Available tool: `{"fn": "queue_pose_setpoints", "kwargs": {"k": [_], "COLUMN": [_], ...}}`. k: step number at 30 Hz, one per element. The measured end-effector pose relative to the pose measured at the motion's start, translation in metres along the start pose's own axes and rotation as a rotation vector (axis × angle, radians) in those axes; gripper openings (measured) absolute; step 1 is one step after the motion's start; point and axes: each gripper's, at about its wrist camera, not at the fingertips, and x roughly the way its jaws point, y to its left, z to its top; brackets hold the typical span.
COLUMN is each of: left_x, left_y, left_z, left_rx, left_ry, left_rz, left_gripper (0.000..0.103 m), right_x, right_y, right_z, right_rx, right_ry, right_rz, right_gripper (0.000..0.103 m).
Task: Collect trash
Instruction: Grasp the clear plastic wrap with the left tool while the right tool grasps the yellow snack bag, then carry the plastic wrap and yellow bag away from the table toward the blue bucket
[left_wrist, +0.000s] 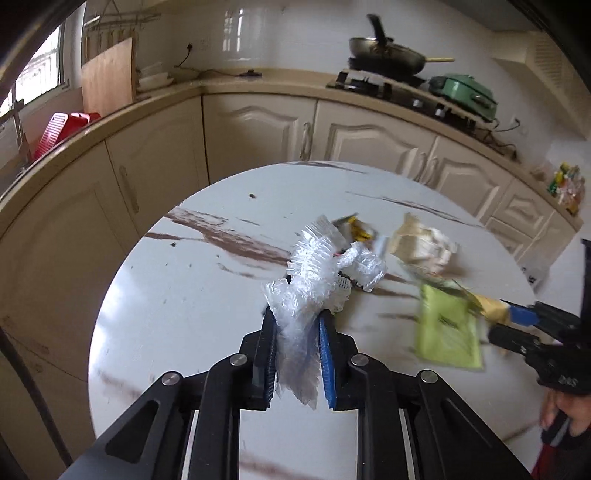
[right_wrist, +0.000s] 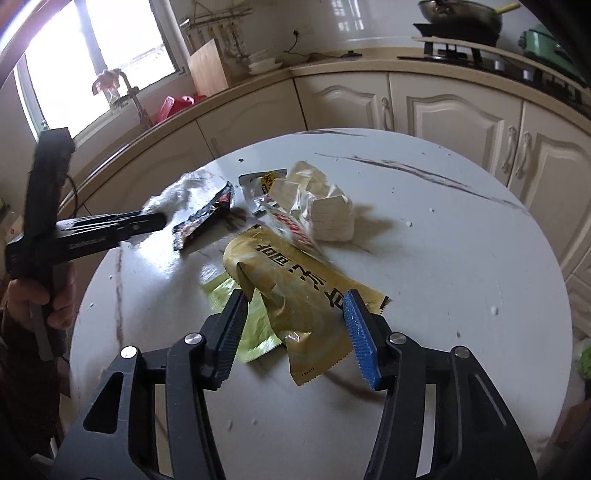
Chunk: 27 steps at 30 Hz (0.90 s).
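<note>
My left gripper (left_wrist: 295, 317) is shut on a crumpled clear plastic wrap (left_wrist: 314, 273) above the round white table (left_wrist: 177, 302). In the right wrist view it (right_wrist: 162, 219) comes in from the left, the wrap (right_wrist: 177, 192) blurred at its tip. My right gripper (right_wrist: 295, 299) is open, its jaws on either side of a gold snack wrapper (right_wrist: 295, 291) that lies over a green packet (right_wrist: 255, 328); I cannot tell if the fingers touch it. In the left wrist view it (left_wrist: 498, 317) is at the gold wrapper (left_wrist: 491, 308) by the green packet (left_wrist: 447, 328).
More trash lies mid-table: a black and red wrapper (right_wrist: 205, 219), a silver and yellow sachet (right_wrist: 262, 184), a crumpled beige paper bag (right_wrist: 317, 203). Cream cabinets (left_wrist: 258, 129) curve behind the table, with a stove and wok (left_wrist: 388, 55).
</note>
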Motion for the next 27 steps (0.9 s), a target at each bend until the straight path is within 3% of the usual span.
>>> {"fn": "queue_pose_setpoints", "kwargs": {"k": [9,10,11,18,27], "left_x": [-0.047,-0.052,-0.057,-0.069,-0.079], "left_y": [-0.038,-0.043,-0.052,-0.088,-0.147], "left_z": [-0.034,-0.037,-0.04,-0.058,-0.07], "left_rx": [0.04,0.044,0.049,0.057,0.109], "left_ry": [-0.05,-0.052,-0.057,-0.058,-0.062], "left_rz": [-0.049,-0.051,-0.067,-0.105,-0.147], "left_gripper": [0.017,0.017,0.017,0.017,0.017], "right_x": [-0.04,-0.046,-0.05,-0.068,-0.112], "right_y": [0.006,0.007,0.007,0.002,-0.024], "right_z": [-0.026,-0.029,-0.032,-0.057,-0.083], "right_rx": [0.026,0.029,0.037,0.064,0.16], "right_ry": [-0.043,-0.051,-0.053,-0.069,-0.173], "right_rz": [0.03,0.039,0.058,0.06,0.119], "right_gripper": [0.029,0.02,0.017,0.013,0.009]}}
